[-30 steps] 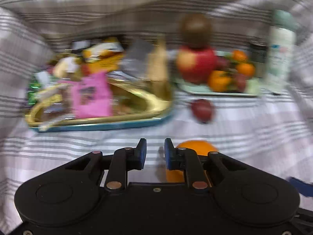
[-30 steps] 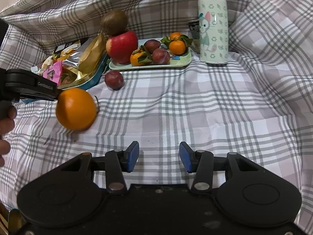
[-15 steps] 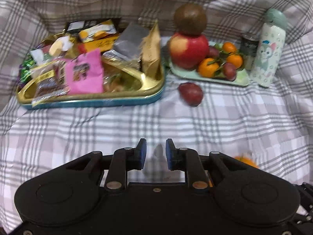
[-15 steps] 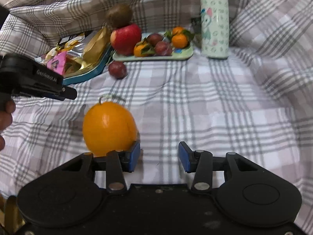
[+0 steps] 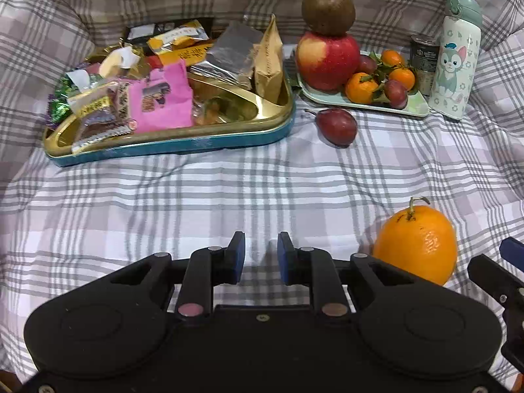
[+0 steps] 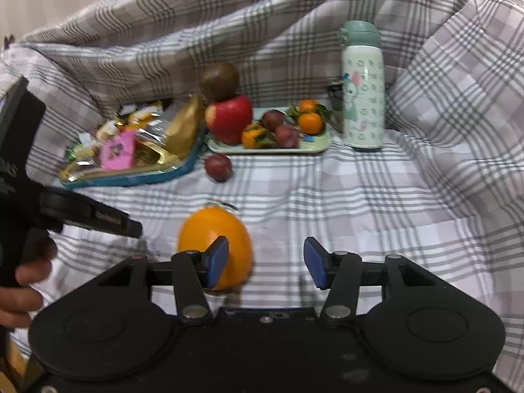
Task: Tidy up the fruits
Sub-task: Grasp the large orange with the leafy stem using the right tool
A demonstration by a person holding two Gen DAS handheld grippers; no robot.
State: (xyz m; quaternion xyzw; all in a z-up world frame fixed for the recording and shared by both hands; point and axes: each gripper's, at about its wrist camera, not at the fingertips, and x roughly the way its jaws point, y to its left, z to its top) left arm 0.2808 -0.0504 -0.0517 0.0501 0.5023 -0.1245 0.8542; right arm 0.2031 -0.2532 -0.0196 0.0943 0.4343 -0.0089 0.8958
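A large orange (image 5: pixel 416 242) with a stem lies on the checked cloth, to the right of my left gripper (image 5: pixel 261 255), which is shut with nothing in it. In the right wrist view the orange (image 6: pixel 209 229) sits behind the left finger of my right gripper (image 6: pixel 267 262). Its jaws are opening and the pads do not press the fruit. At the back, a pale green fruit tray (image 5: pixel 416 106) holds a red apple (image 5: pixel 327 62) with a brown fruit (image 5: pixel 328 9) on top, plus tangerines and plums. One dark red plum (image 5: pixel 337 126) lies loose before the tray.
A gold and teal snack tin (image 5: pixel 163 149) full of wrapped packets stands at the back left. A cartoon-print bottle (image 5: pixel 455 59) and a small can (image 5: pixel 424 55) stand right of the fruit tray. The cloth rises in folds behind and at both sides. A person's hand (image 6: pixel 23 288) grips the left tool.
The orange went from beside the left gripper's tip to the cloth right in front of my right gripper. The right jaws have widened. The left gripper has drawn away to the left.
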